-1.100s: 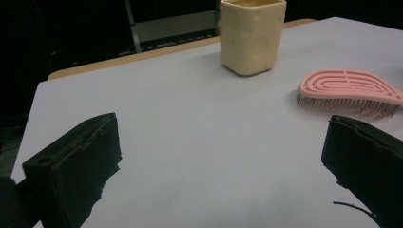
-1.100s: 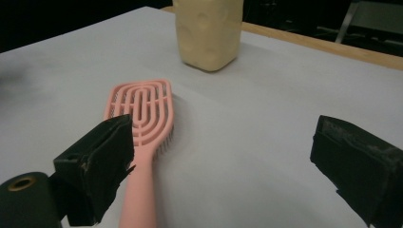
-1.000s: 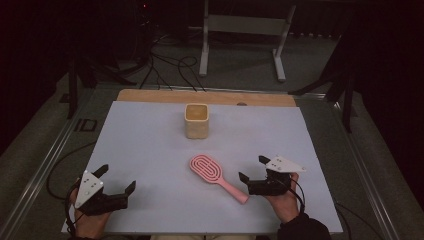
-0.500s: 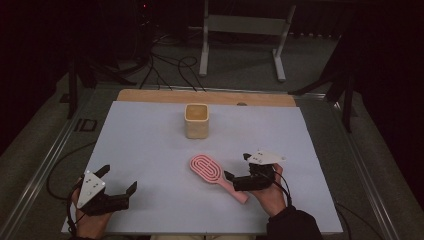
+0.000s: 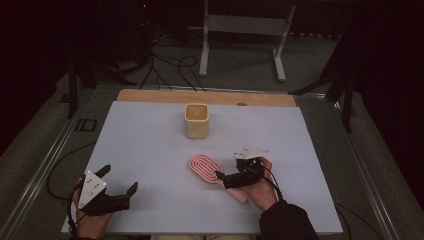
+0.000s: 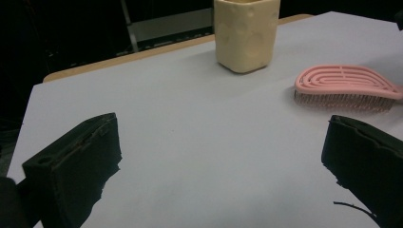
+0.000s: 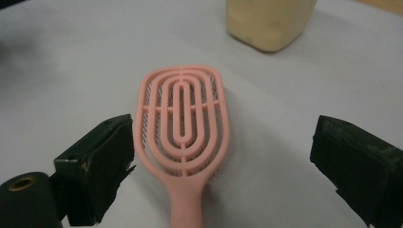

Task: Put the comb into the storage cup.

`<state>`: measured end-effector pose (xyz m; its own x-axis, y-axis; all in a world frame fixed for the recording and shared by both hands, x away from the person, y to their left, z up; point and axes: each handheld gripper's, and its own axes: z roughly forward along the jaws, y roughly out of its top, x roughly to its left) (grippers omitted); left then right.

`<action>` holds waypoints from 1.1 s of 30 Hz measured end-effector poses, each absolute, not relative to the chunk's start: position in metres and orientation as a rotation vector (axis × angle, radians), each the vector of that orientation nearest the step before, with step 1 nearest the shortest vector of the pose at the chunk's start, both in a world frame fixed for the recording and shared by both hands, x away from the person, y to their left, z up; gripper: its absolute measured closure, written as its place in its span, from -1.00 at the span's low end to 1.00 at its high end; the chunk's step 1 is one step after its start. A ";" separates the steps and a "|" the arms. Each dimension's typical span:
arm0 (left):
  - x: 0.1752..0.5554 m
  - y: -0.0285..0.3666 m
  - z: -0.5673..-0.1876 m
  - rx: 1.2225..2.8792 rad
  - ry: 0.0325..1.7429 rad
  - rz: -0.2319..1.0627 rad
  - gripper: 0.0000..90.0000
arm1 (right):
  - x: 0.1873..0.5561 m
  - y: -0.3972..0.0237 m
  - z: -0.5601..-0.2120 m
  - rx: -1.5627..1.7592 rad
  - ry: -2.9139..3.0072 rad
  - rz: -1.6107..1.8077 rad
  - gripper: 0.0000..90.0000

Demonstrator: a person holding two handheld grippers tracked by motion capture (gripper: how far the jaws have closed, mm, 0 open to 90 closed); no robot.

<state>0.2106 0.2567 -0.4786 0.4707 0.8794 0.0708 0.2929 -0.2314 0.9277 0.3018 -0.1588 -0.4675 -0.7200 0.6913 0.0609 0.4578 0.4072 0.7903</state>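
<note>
A pink oval hairbrush (image 5: 204, 168) lies bristles down on the white table sheet (image 5: 150, 140), handle toward the near right. My right gripper (image 5: 226, 172) is open right over the brush's neck. In the right gripper view the brush (image 7: 183, 123) lies between my wide-apart jaws, touching neither, and the gripper (image 7: 228, 166) holds nothing. A cream cup (image 5: 196, 121) stands upright beyond the brush. My left gripper (image 5: 120, 178) rests open at the near left corner. In the left gripper view my own gripper (image 6: 218, 161) is open, with the cup (image 6: 246, 33) and brush (image 6: 347, 85) ahead.
A wooden strip (image 5: 150, 96) runs along the table's far edge. Behind the table stand a metal frame (image 5: 240, 30) and cables (image 5: 170, 62) on the floor. The cup (image 7: 268, 21) is just past the brush's head in the right gripper view.
My right gripper has moved left from the table's right side and now stands over the brush's handle. The left gripper has barely shifted.
</note>
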 end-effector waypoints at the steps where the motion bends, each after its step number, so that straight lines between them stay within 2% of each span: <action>1: 0.211 0.257 -0.479 1.764 1.000 0.771 -1.00 | 0.303 -0.157 -0.468 1.001 2.404 1.199 -0.84; 33: 0.211 0.256 -0.479 1.773 0.999 0.769 -1.00 | 0.304 -0.139 -0.490 1.008 2.596 0.993 -0.83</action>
